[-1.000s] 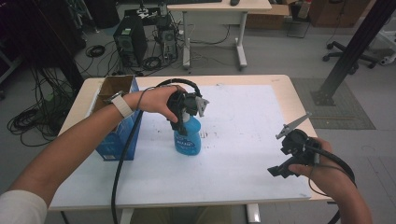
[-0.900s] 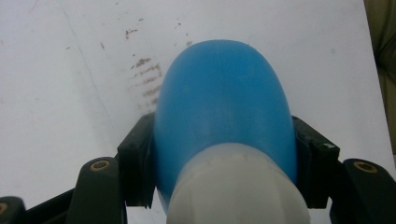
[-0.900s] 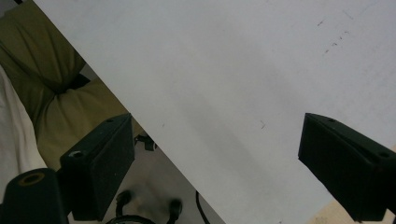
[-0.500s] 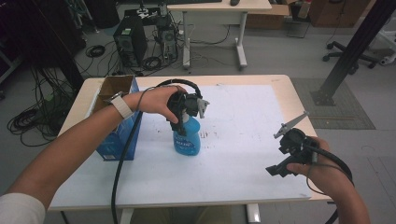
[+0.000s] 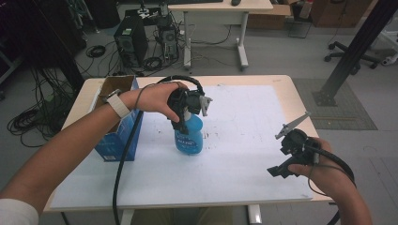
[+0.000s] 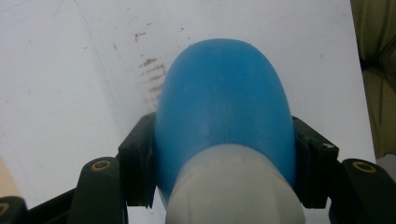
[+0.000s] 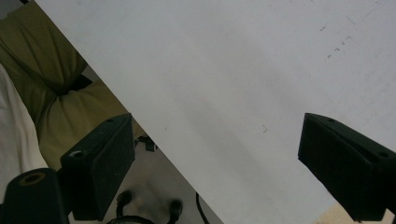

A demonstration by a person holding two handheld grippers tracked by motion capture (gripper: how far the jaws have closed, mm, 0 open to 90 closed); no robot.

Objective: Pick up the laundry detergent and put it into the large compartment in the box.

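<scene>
Blue, the one spray bottle point(image 5: 189, 135) sits clamped in the left gripper point(image 5: 182, 123); the right gripper point(image 7: 215, 163) gapes wide, holding nothing.

The blue bottle point(image 5: 188, 137) carries a white label, its print too small to read.

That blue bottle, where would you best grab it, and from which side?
Near the top, from above. The blue bottle stands upright and narrows toward its white cap; the left gripper already clamps it there, one jaw on each side of the shoulder.
</scene>
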